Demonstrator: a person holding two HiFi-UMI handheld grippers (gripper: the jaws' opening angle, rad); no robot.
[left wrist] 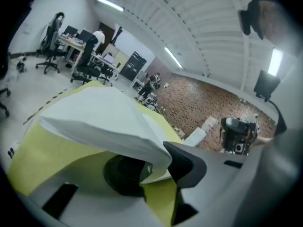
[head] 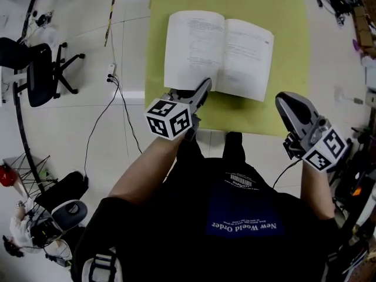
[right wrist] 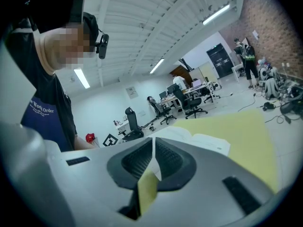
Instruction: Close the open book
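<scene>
An open book (head: 218, 54) with white printed pages lies flat on a yellow-green mat (head: 288, 28) on the floor. My left gripper (head: 202, 90) is at the book's near edge, close to the spine, shut on the left-hand pages. In the left gripper view the white pages (left wrist: 99, 122) bulge up between the dark pads (left wrist: 124, 174), lifted off the mat (left wrist: 28, 160). My right gripper (head: 285, 101) hangs over the mat's near right corner, shut with nothing in it. In the right gripper view its jaws (right wrist: 154, 162) meet, with the book (right wrist: 199, 141) beyond them.
A black office chair (head: 41, 69) stands on the white tiled floor to the left, with a power strip and cable (head: 110, 72) beside the mat. Dark bags and gear (head: 59, 192) sit at the near left. More equipment (head: 358, 157) crowds the right edge.
</scene>
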